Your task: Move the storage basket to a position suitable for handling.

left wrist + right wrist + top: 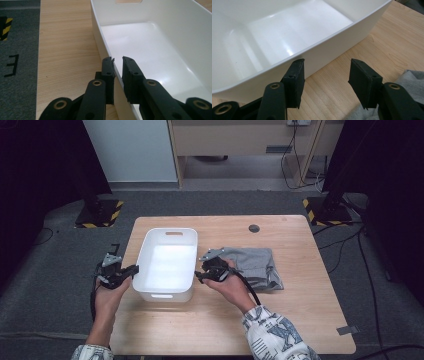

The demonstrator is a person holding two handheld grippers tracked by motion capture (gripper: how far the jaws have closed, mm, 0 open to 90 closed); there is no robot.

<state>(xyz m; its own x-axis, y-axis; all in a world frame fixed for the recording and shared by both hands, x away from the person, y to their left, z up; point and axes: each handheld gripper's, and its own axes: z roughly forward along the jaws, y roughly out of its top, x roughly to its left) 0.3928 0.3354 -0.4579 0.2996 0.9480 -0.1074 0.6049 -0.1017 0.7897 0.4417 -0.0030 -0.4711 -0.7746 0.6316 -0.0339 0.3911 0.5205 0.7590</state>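
A: The white bin (pixel 167 264) is being pinched at its left wall by the left gripper (pixel 117 65) — one jaw outside, one inside, pressed together on the thin rim. The bin is sitting on the table (pixel 280 320), near the left edge.

B: And the right gripper (pixel 326 75) is being held spread, with nothing between its jaws. It is being hovered just beside the bin's right wall, not yet over it.

A: So the bin is being gripped on one side only. If it is lifted like this, it is likely to be tipped or twisted out of that narrow pinch — the hold is being taken right at the rim.

B: The grey cloth (pixel 252 266) is also being crowded; it is lying folded just behind the right gripper, touching or nearly touching it. A corner could be caught as the jaws are being closed.

A: And if the spread jaws are being pushed forward without being raised over the rim, the bin could be shoved leftward, toward the table's edge, instead of being grasped.
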